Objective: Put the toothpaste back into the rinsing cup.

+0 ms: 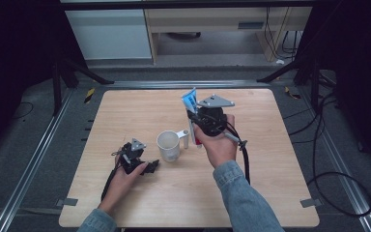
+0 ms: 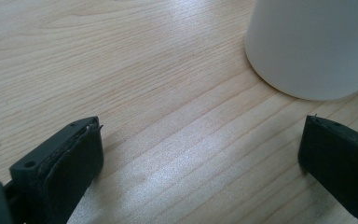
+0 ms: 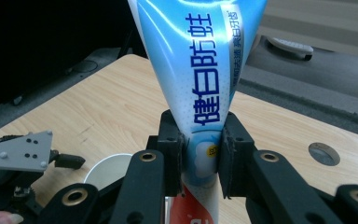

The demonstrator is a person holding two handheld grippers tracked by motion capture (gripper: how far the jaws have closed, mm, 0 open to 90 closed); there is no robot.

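A toothpaste tube [image 1: 191,108] with blue and white print stands nearly upright, flat crimped end up. My right gripper [image 1: 193,120] is shut on it; in the right gripper view the tube [image 3: 200,70] sits pinched between the two jaws of the right gripper [image 3: 200,161], a red band showing below them. A white mug [image 1: 168,145] stands on the wooden table [image 1: 125,111] just left of the tube's lower end. My left gripper [image 1: 150,166] rests low on the table left of the mug, open. Its jaws stand wide apart around bare wood in the left gripper view [image 2: 200,149], with the mug [image 2: 312,46] close ahead on the right.
A black cable [image 1: 246,162] trails from the right gripper over the person's sleeve. The right gripper view shows the mug's rim [image 3: 103,168], the left gripper's grey plate [image 3: 21,151] and a round metal insert [image 3: 324,154] in the tabletop. Dark stands and rails surround the table.
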